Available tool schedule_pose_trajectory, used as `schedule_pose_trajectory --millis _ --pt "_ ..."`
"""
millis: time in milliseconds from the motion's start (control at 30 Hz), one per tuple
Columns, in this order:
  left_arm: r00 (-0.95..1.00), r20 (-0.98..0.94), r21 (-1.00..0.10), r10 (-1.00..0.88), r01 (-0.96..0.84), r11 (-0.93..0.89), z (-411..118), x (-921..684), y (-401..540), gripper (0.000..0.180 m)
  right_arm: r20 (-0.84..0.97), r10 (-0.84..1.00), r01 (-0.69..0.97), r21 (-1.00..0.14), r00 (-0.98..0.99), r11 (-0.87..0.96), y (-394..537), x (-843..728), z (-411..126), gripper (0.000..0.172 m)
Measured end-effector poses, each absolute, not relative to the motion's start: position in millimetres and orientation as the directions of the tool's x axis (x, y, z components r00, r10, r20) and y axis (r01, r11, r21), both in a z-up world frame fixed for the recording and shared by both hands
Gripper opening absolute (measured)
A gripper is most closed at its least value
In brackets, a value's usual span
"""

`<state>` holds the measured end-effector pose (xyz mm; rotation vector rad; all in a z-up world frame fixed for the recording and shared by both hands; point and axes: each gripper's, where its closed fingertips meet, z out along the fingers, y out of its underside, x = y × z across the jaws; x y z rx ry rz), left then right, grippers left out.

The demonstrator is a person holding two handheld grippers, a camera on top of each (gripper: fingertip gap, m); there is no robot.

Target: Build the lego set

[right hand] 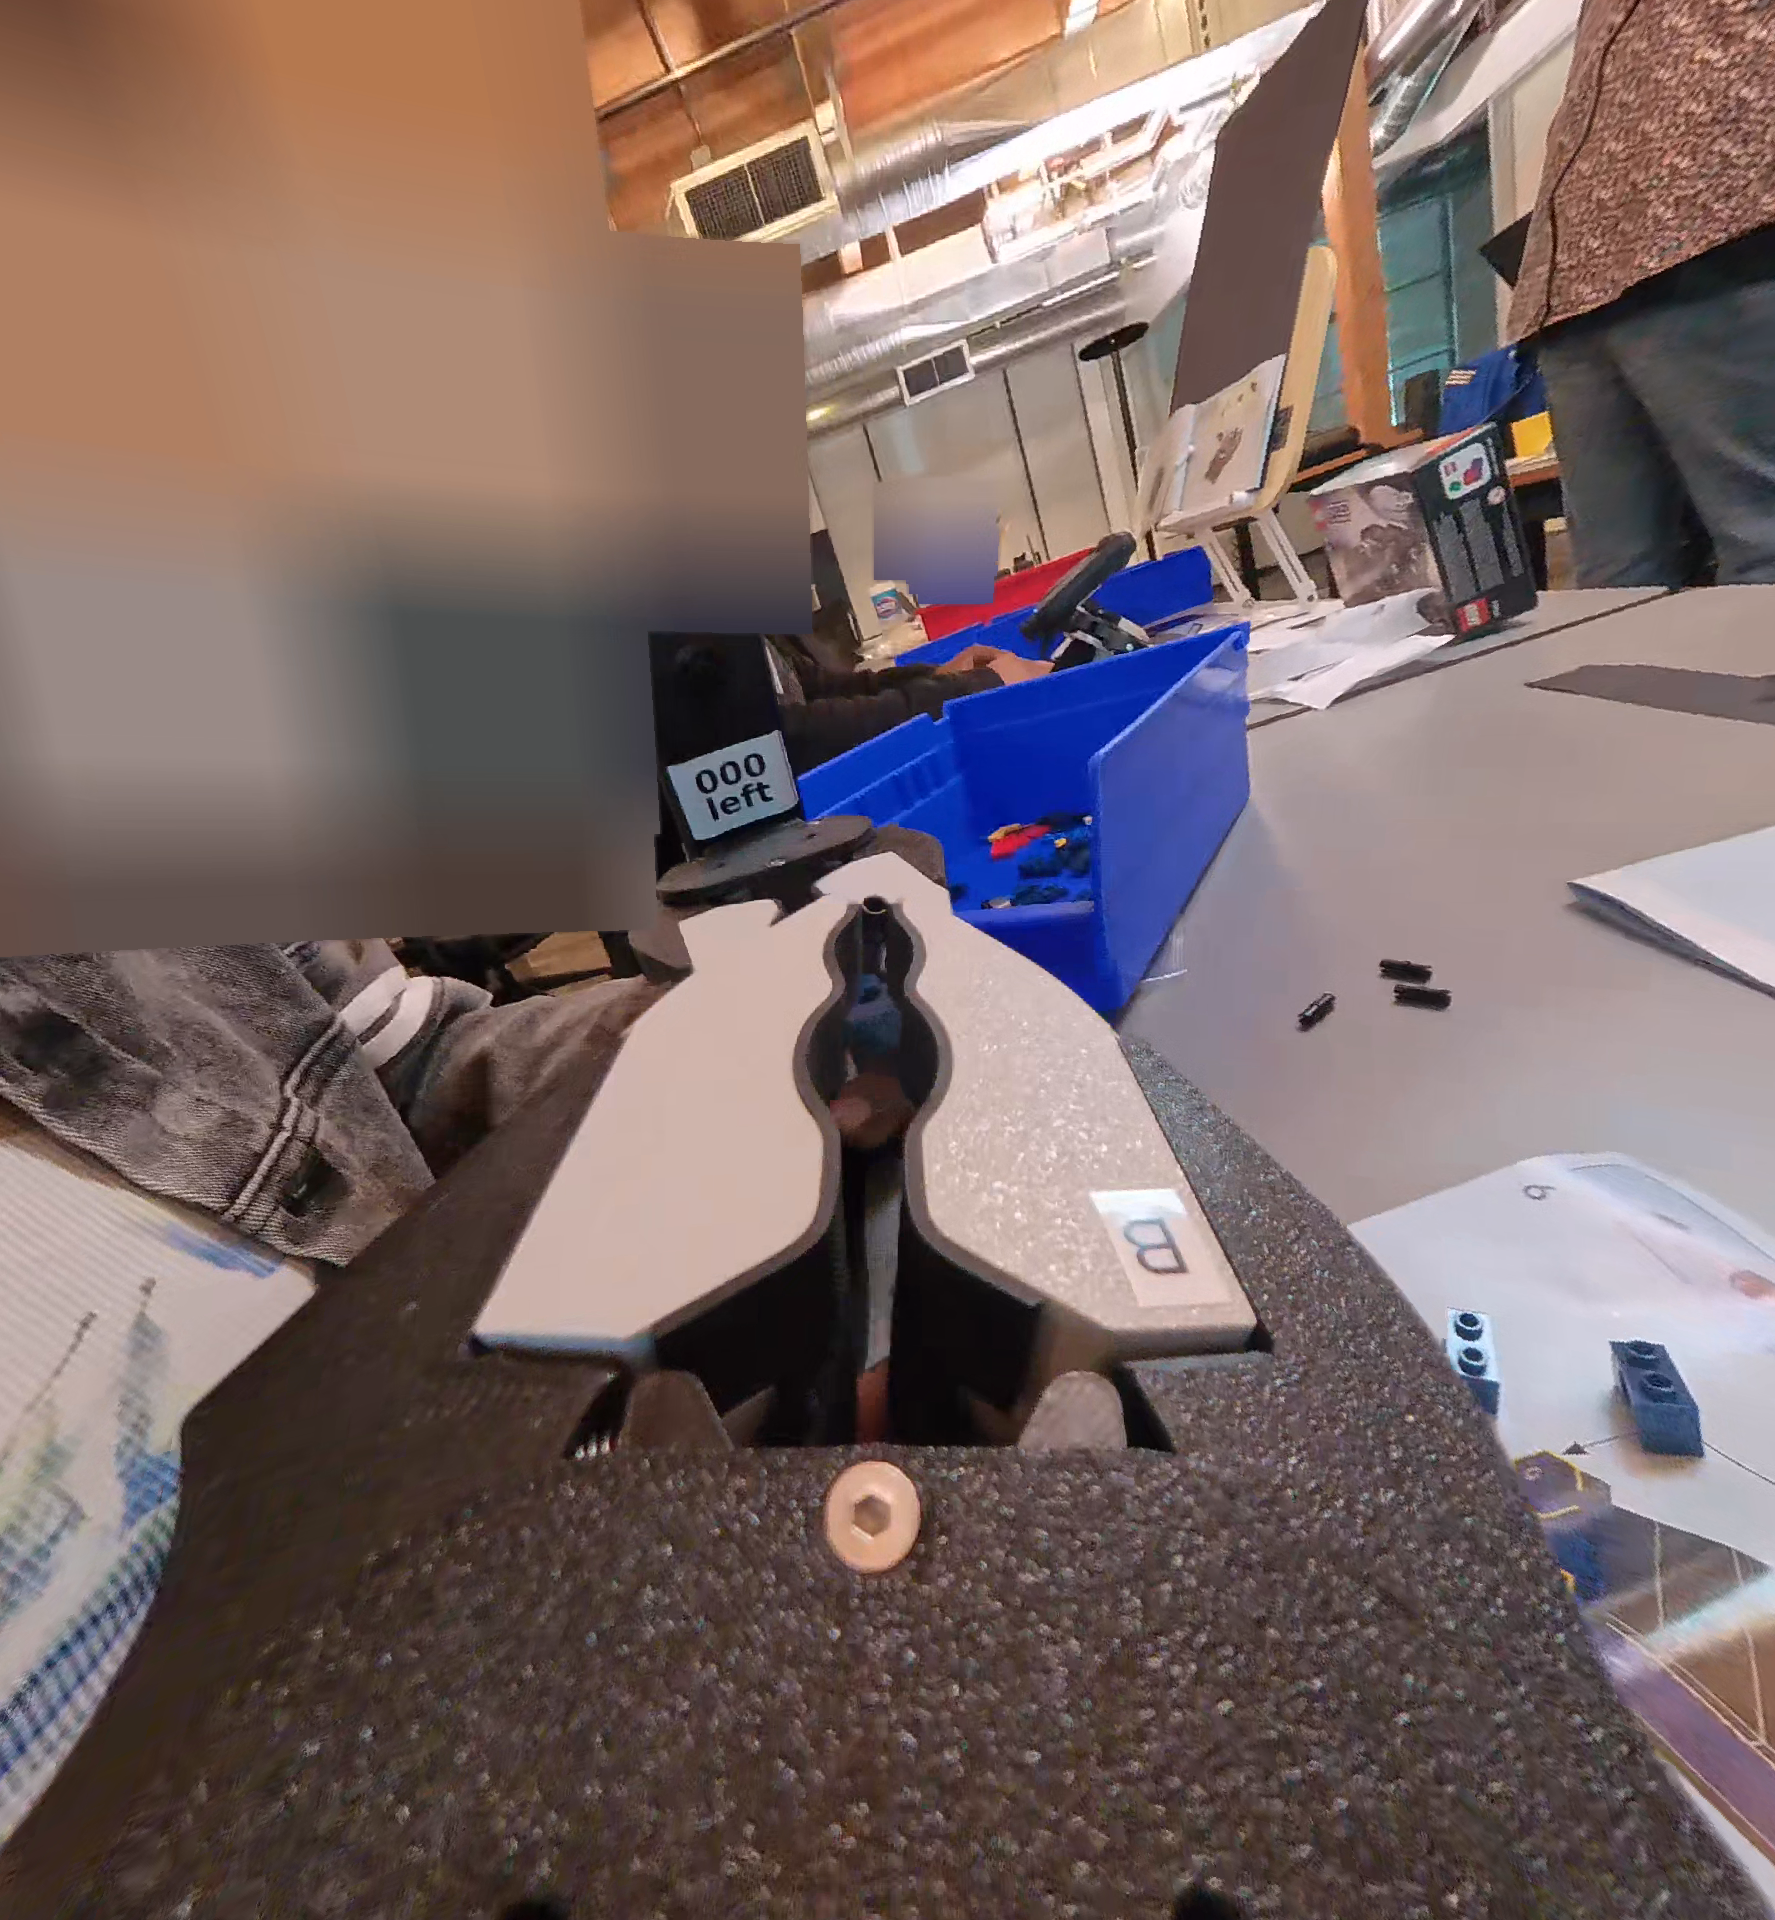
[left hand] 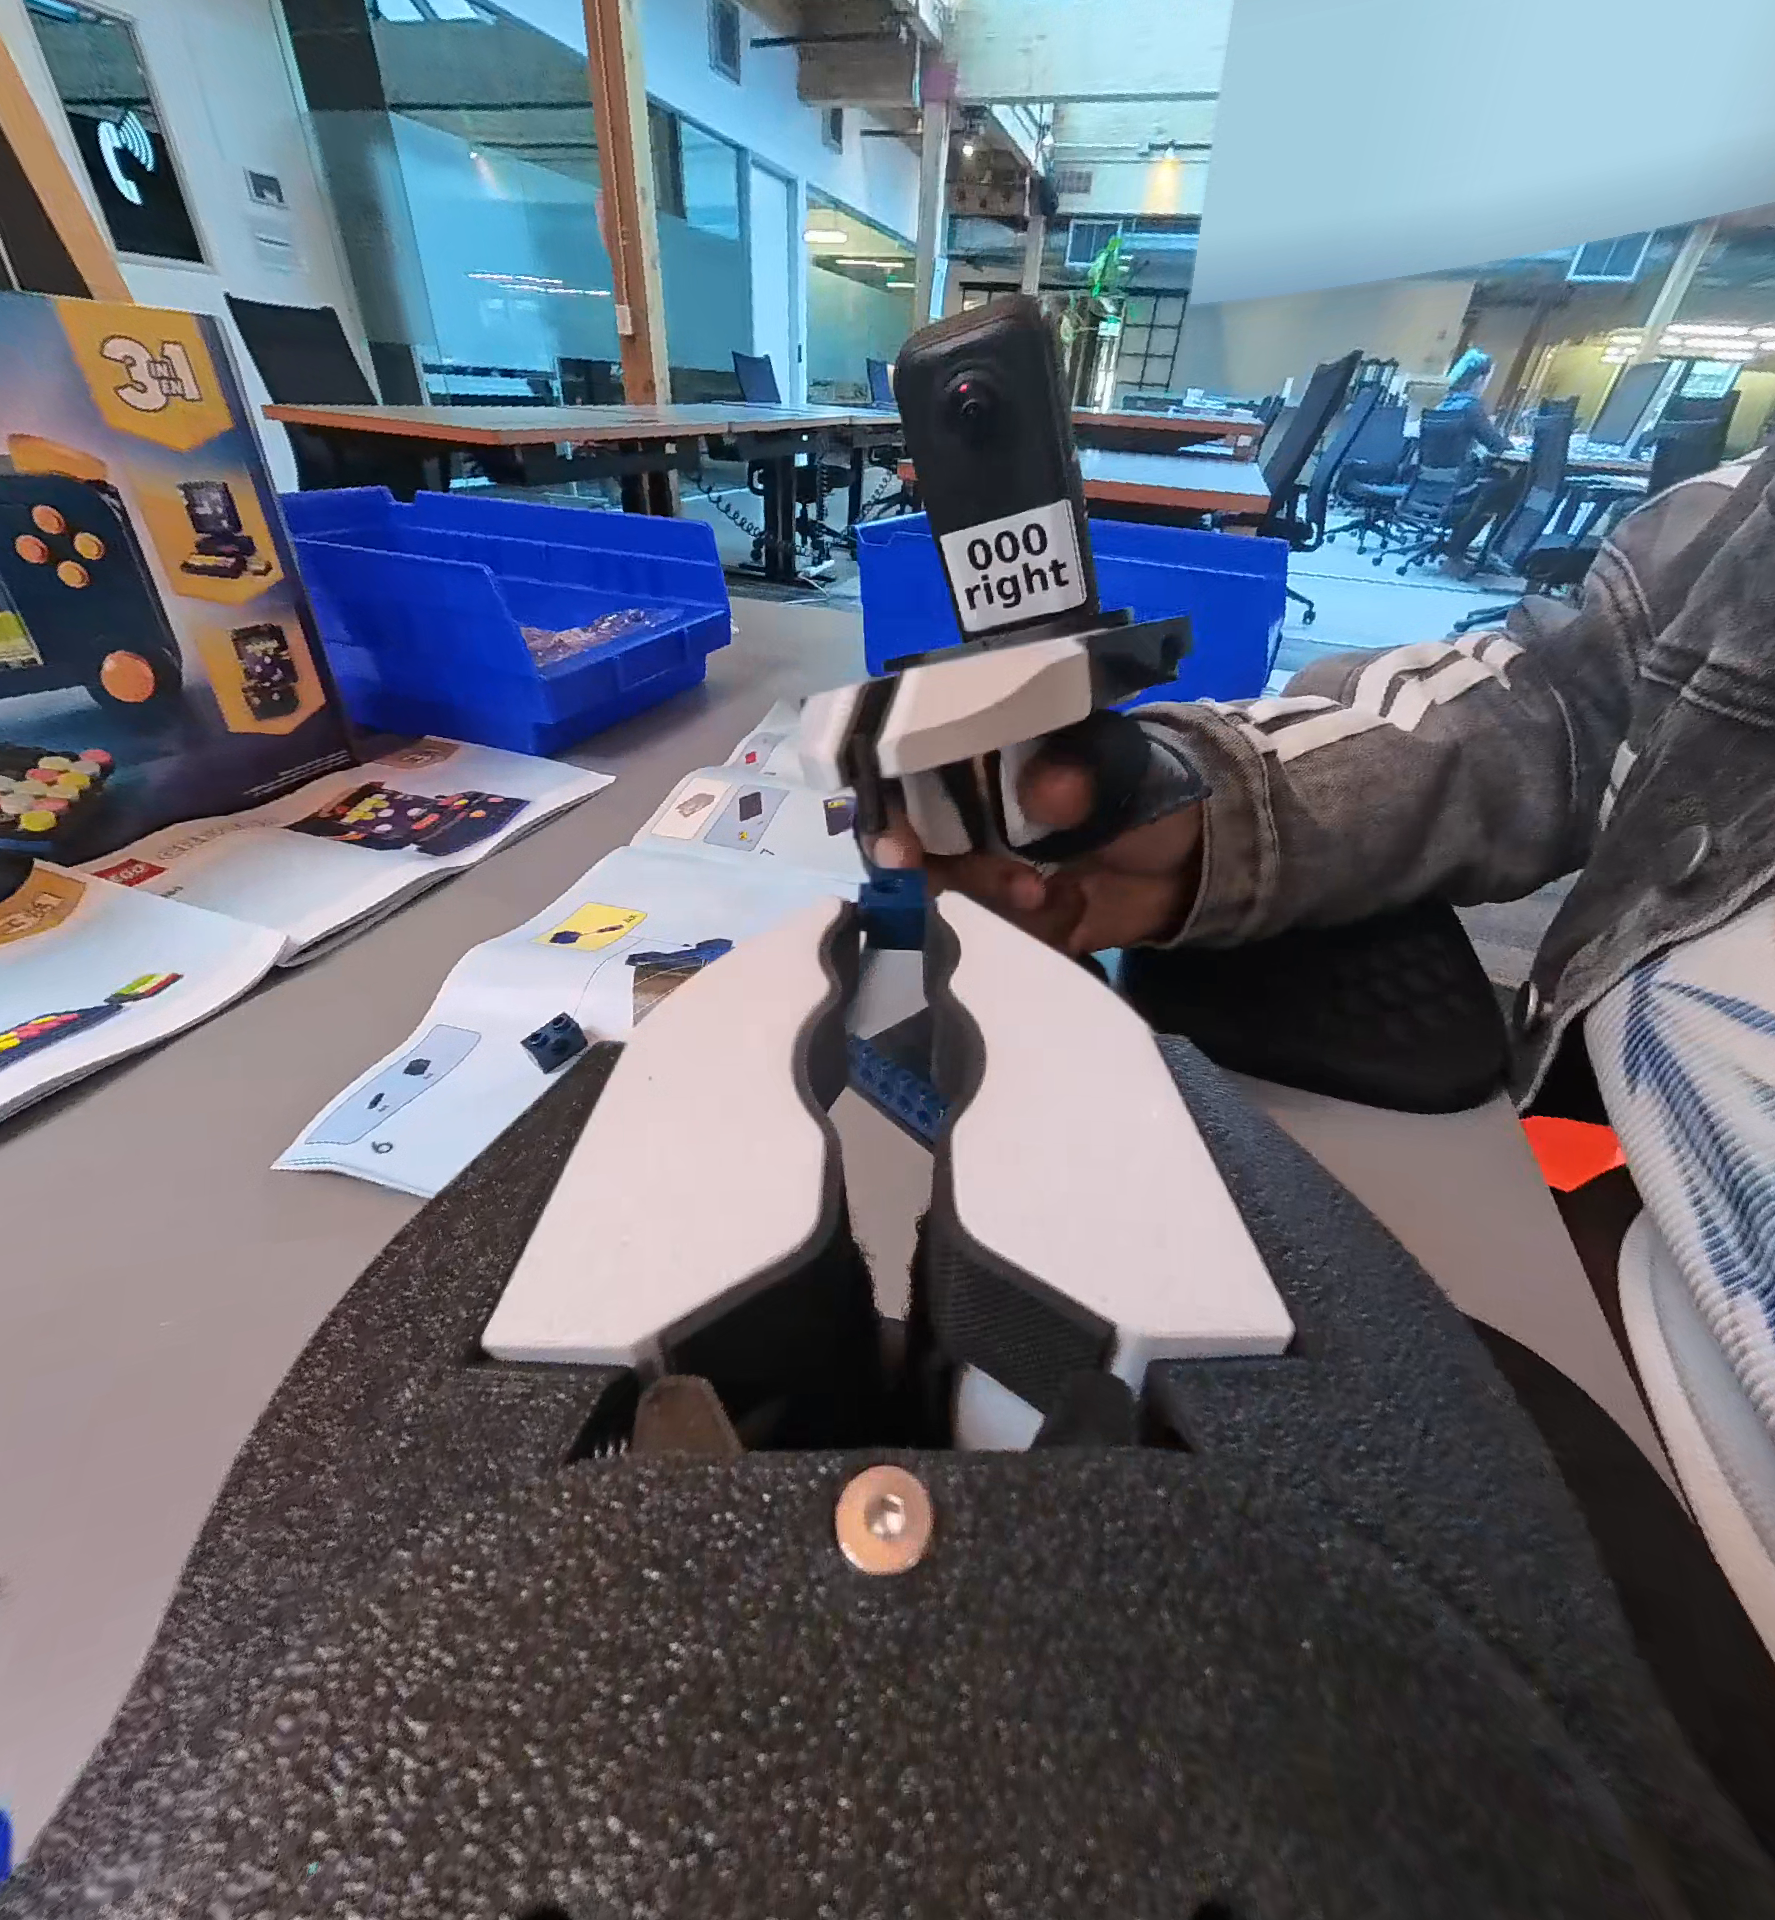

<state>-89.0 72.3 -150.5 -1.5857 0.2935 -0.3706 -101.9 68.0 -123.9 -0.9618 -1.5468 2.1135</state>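
Left gripper (left hand: pixel 888 935): nearest the camera, white fingers nearly together, clamped on a long blue beam with holes (left hand: pixel 893 920); one end juts out at the tips, the rest runs back between the fingers.
Right gripper (right hand: pixel 872 914): fingers almost closed, pinching a small black pin (right hand: pixel 870 914) at the very tips. In the left wrist view its tips (left hand: pixel 878 831) sit just above the beam's end.
Hand (left hand: pixel 1070 862): grips the right gripper's handle; grey denim sleeve behind it.
Table (right hand: pixel 1382 831): grey surface under both grippers.
Nearby pieces: a small dark blue brick (left hand: pixel 556 1039) lies on an open instruction sheet (left hand: pixel 509 987); three loose black pins (right hand: pixel 1402 987) lie on the table.
Farther back: blue bins (left hand: pixel 509 613), one holding mixed small pieces (right hand: pixel 1039 842); a toy box (left hand: pixel 83 571) stands upright at the left, booklets in front of it.
Background: office desks and chairs, well apart from the table.
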Motion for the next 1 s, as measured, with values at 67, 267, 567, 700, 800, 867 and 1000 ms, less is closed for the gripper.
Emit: schedule_pose_trajectory --millis 67,267,567,700,800,867,1000 --pt "0.912 0.056 -0.998 -0.407 0.039 -0.051 -151 -89 73 0.011 -0.291 0.642 0.102 -0.944 -0.709 -0.314 65 -102 -125 0.004" --pt "0.902 0.016 -0.998 -0.431 -0.011 -0.060 -150 -83 73 0.011 -0.159 0.710 0.002 -0.976 -0.686 -0.216 82 -84 -95 0.004" --pt "0.825 -0.017 -0.996 -0.565 -0.065 -0.066 -138 -46 81 0.011 -0.099 0.896 0.325 -0.944 -0.433 0.053 139 66 -156 0.004" --pt "0.766 -0.077 -0.993 -0.639 -0.113 -0.016 -128 -14 94 0.011 -0.143 0.909 0.430 -0.902 -0.392 0.043 134 106 -196 0.005" --pt "0.745 -0.066 -0.994 -0.663 -0.108 -0.022 -134 -2 106 0.011 -0.149 0.925 0.433 -0.901 -0.349 0.018 138 110 -203 0.004" --pt "0.737 -0.065 -0.994 -0.673 -0.110 -0.024 -139 1 113 0.011 -0.131 0.928 0.413 -0.911 -0.350 0.027 139 106 -199 0.004" --pt "0.719 -0.012 -1.000 -0.695 -0.022 -0.006 -136 4 122 0.011 -0.134 0.906 0.122 -0.988 -0.401 -0.091 136 68 -129 0.004"
